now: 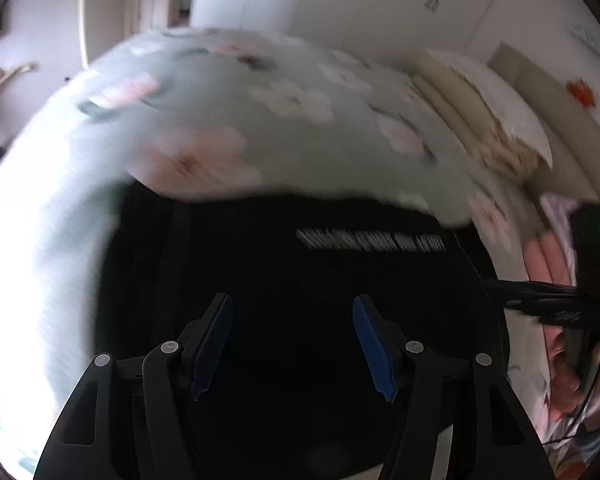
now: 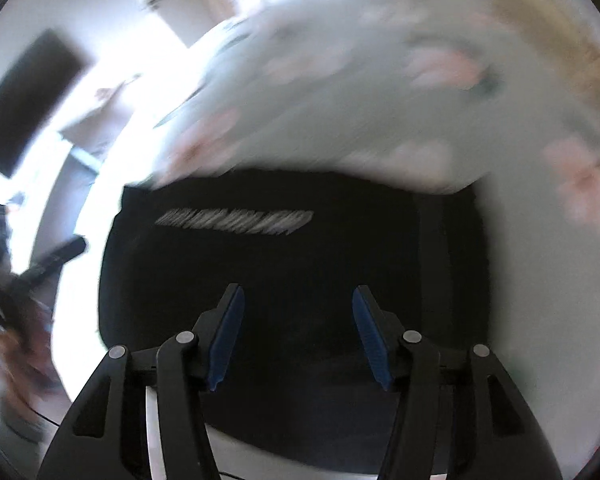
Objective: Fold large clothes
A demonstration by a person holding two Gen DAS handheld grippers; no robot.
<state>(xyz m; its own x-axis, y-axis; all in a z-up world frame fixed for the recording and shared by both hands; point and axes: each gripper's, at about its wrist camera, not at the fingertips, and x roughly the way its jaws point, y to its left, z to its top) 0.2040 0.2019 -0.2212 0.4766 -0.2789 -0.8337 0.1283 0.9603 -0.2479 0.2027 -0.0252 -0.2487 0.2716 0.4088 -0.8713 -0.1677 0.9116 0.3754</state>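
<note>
- Left wrist view, far left: a white door (image 1: pixel 100 12) with a handle stands in the wall, and beside it a passage opens into another room.
- Filling the middle of that view is a bed under a pale green bedspread (image 1: pixel 228 92) printed with pink and white flowers; the picture is smeared by motion.
- A black garment (image 1: pixel 300 264) lies flat on the bedspread, folded into a broad block, with a line of white lettering (image 1: pixel 370 240) across its upper right part, too blurred to read.
- The left gripper (image 1: pixel 292 344) hangs over the garment's near half with its blue-padded fingers (image 1: pixel 214 344) spread apart and nothing between them; the pads do not press on the cloth.
- Further right, cream pillows (image 1: pixel 496 120) are stacked at the bed's head, against white cupboard doors (image 1: pixel 400 4).
- At the right edge the other black tool (image 1: pixel 556 304) juts in, with a sleeve of pink patterned cloth (image 1: pixel 548 248) behind it.
- Right wrist view, left side: a dark flat screen (image 2: pixel 28 100) hangs on a bright wall.
- In the centre the same black garment (image 2: pixel 300 264) lies on the flowered bedspread (image 2: pixel 380 120), its lettering (image 2: pixel 236 222) now toward the upper left.
- The right gripper (image 2: pixel 298 332) is released too, fingers (image 2: pixel 370 336) standing apart above the cloth, empty.
</note>
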